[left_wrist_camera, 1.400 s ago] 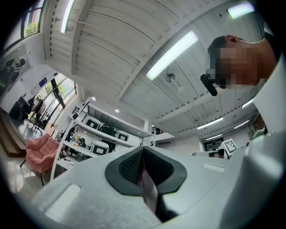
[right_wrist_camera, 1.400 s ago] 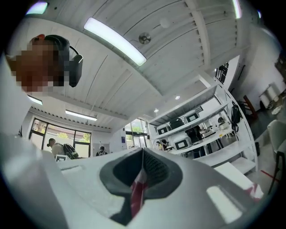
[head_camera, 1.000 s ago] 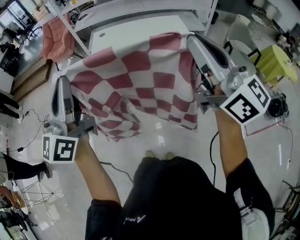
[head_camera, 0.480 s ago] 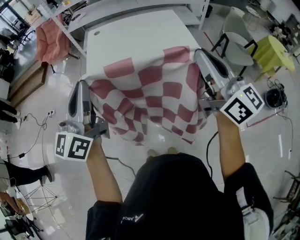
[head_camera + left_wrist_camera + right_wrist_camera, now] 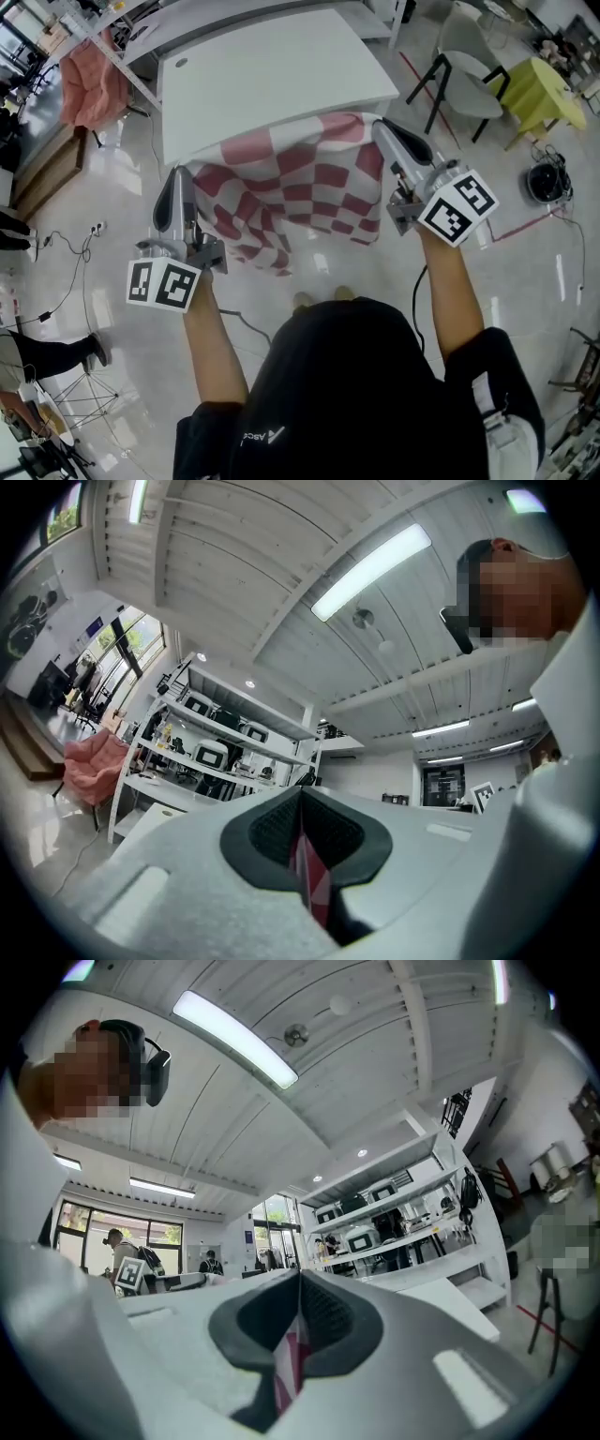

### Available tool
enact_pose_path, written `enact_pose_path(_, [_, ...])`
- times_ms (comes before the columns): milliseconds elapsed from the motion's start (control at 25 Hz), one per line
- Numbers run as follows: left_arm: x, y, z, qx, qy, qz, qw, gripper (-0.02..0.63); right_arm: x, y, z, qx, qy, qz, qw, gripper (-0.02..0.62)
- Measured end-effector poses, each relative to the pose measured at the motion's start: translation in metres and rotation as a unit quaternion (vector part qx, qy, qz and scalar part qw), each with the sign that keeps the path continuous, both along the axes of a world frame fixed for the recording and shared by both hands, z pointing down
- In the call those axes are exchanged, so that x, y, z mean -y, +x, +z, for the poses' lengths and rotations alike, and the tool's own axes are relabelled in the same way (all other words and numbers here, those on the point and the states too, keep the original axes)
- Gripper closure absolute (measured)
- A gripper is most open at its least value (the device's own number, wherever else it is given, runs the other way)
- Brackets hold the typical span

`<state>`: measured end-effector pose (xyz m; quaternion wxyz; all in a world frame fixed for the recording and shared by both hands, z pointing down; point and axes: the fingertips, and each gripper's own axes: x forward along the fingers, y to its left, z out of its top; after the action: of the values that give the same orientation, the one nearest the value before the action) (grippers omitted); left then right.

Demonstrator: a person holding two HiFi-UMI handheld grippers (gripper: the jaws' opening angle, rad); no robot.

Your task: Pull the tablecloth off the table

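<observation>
The red-and-white checked tablecloth (image 5: 291, 192) hangs between my two grippers, clear of the white table (image 5: 262, 75), sagging toward the floor in front of the table's near edge. My left gripper (image 5: 176, 192) is shut on its left corner; a strip of the cloth (image 5: 309, 883) shows pinched between the dark pads. My right gripper (image 5: 392, 141) is shut on the right corner, with cloth (image 5: 289, 1363) squeezed between its pads. Both grippers point slightly upward toward the ceiling.
White shelving (image 5: 122, 23) stands behind the table, with a pink chair (image 5: 94, 84) at left. A grey chair (image 5: 464, 80) and a yellow-green stool (image 5: 544, 89) stand at right. Cables (image 5: 66, 253) lie on the shiny floor. My feet (image 5: 319, 298) are just below the hanging cloth.
The cloth has slid fully off the tabletop toward me. Both grippers have come down and back with it, and the bare white table now shows.
</observation>
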<state>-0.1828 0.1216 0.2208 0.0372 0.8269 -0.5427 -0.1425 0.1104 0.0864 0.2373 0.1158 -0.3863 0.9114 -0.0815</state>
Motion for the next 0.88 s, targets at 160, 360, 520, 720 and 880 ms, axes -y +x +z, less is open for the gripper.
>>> enact_pose_path(160, [-0.001,0.005,0.014,0.001,-0.009,0.005,1.0,0.596,0.0,0.005,0.015,0.003,-0.012,0.002,1.0,0.589])
enact_pose_path(360, [-0.006,0.012,0.028,-0.005,-0.019,0.011,0.9997,0.597,-0.005,0.012,0.028,-0.003,-0.018,0.011,1.0,0.589])
enact_pose_path(520, [-0.004,0.017,0.032,-0.006,-0.024,0.014,0.9996,0.597,-0.003,0.016,0.034,-0.005,-0.025,0.014,1.0,0.589])
enact_pose_path(720, [-0.007,0.018,0.028,-0.005,-0.023,0.014,0.9996,0.597,-0.006,0.017,0.03,-0.004,-0.024,0.012,1.0,0.589])
enact_pose_path(880, [-0.007,0.018,0.029,-0.004,-0.025,0.011,0.9996,0.597,-0.004,0.016,0.03,-0.004,-0.024,0.009,1.0,0.589])
